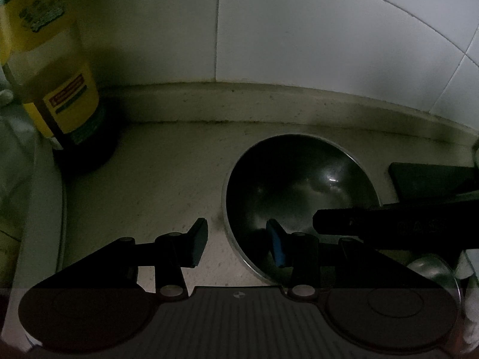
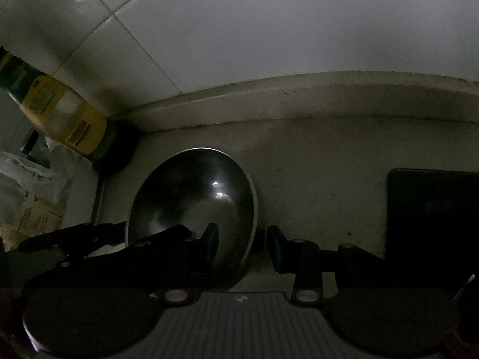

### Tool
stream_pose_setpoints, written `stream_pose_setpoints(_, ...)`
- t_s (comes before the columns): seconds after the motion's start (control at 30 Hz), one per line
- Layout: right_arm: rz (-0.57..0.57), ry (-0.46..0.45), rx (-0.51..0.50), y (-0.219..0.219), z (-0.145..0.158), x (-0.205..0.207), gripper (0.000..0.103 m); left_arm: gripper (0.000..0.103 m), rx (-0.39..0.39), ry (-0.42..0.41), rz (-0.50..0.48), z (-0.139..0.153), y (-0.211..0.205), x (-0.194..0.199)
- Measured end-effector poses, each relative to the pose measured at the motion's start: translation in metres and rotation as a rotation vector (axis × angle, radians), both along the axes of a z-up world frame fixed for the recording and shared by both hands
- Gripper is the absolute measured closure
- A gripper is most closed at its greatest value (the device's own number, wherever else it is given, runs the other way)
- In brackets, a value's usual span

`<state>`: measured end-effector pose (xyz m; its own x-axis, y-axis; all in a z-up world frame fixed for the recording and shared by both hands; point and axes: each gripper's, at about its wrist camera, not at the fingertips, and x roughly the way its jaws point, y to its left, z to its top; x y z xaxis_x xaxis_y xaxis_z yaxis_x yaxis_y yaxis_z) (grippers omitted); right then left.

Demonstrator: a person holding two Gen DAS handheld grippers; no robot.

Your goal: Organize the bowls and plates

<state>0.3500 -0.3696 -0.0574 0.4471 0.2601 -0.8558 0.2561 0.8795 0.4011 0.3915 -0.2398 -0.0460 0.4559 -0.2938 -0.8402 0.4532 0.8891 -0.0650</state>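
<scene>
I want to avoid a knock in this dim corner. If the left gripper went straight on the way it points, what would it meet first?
Probably the rim of the metal bowl, which sits between the open left gripper fingers; depth is unclear.

Bottle (image 1: 60,89) top is cropped by frame edge; bowl (image 2: 191,203) near rim is occluded; label text is unreadable.

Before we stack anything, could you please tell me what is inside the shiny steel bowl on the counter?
The shiny steel bowl holds no dish or food in the visible part; only reflections show. The left gripper and one finger of the right gripper cover its near inner wall.
</scene>
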Motion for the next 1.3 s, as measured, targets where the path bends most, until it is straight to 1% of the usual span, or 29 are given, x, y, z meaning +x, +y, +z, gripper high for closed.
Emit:
stream_pose_setpoints(0.07, -0.005, 0.01, 0.012, -0.001, -0.002, 0.001, 0.07, 0.059, -0.007, -0.004, -0.01, -0.001, -0.001, -0.001)
stream_pose_setpoints(0.1, -0.004, 0.01, 0.008, -0.001, -0.002, 0.001, 0.07, 0.064, -0.015, -0.004, -0.019, -0.001, -0.002, -0.001)
stream_pose_setpoints(0.13, 0.001, 0.006, 0.002, 0.0, -0.002, 0.001, 0.07, 0.065, -0.018, -0.004, -0.025, -0.002, -0.002, -0.002)
stream_pose_setpoints(0.17, 0.006, 0.002, -0.001, 0.001, -0.002, 0.001, 0.071, 0.065, -0.012, -0.01, -0.025, -0.002, -0.003, -0.002)
stream_pose_setpoints(0.2, 0.012, 0.001, 0.005, 0.001, -0.002, 0.002, 0.076, 0.065, -0.01, -0.014, -0.027, -0.002, -0.004, -0.002)
stream_pose_setpoints(0.33, 0.03, -0.001, -0.005, 0.004, -0.003, 0.002, 0.08, 0.065, -0.012, -0.011, -0.026, -0.003, -0.003, -0.001)
stream_pose_setpoints(0.4, 0.023, 0.003, 0.005, 0.004, -0.003, 0.002, 0.082, 0.065, -0.005, -0.016, -0.03, -0.003, -0.004, -0.002)
stream_pose_setpoints(0.6, 0.022, 0.004, 0.001, 0.005, -0.001, 0.001, 0.082, 0.065, -0.006, -0.02, -0.026, 0.0, -0.003, -0.003)
stream_pose_setpoints(0.93, 0.022, -0.02, 0.001, 0.006, 0.012, -0.001, 0.082, 0.063, -0.014, -0.05, -0.021, 0.014, 0.001, -0.01)
stream_pose_setpoints(1.3, 0.039, -0.057, -0.015, 0.018, 0.04, -0.012, 0.082, 0.062, -0.031, -0.109, -0.013, 0.042, 0.016, -0.03)
